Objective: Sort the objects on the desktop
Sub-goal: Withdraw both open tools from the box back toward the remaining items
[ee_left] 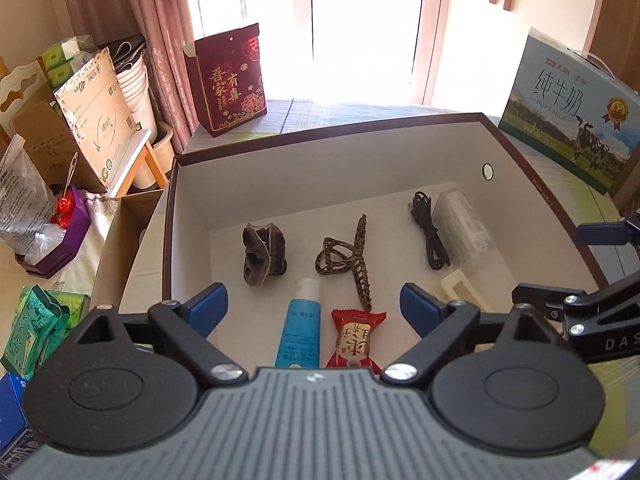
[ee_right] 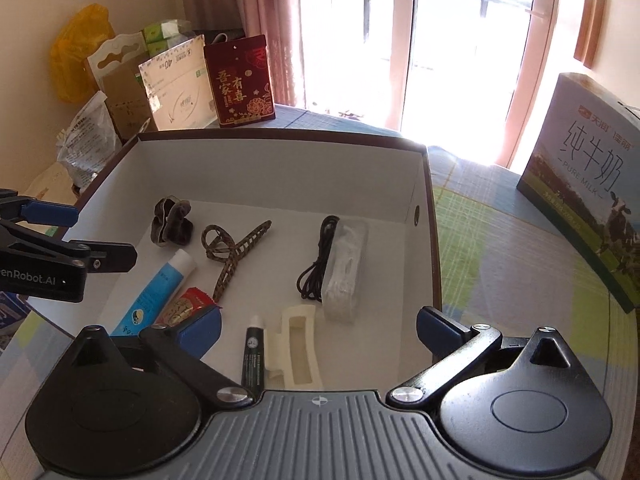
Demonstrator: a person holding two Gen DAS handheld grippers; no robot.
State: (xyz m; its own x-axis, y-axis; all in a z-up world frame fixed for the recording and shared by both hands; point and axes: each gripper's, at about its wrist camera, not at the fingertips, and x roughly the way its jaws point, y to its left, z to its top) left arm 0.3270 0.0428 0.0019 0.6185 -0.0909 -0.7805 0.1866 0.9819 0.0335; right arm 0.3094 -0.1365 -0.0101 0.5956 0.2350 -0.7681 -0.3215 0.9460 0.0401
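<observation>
A white-lined box with a brown rim (ee_left: 320, 136) (ee_right: 280, 134) holds everything. Inside lie a dark brown hair clip (ee_left: 264, 254) (ee_right: 172, 222), a leopard claw clip (ee_left: 348, 260) (ee_right: 230, 248), a black cable (ee_left: 430, 236) (ee_right: 316, 264), a clear packet (ee_left: 464, 224) (ee_right: 348, 268), a cream claw clip (ee_left: 460, 288) (ee_right: 298, 348), a blue tube (ee_left: 302, 324) (ee_right: 156, 288), a red snack packet (ee_left: 354, 340) (ee_right: 186, 304) and a small black tube (ee_right: 254, 356). My left gripper (ee_left: 312, 306) (ee_right: 80, 236) hangs open and empty above the blue tube. My right gripper (ee_right: 320, 326) (ee_left: 576, 266) is open, empty, above the cream clip.
A dark red gift box (ee_left: 232, 84) stands behind the box, a blue milk carton (ee_left: 572, 120) to its right. Cartons, bags and tea packets (ee_left: 36, 320) crowd the left side. A plaid tablecloth (ee_right: 500, 240) covers the table.
</observation>
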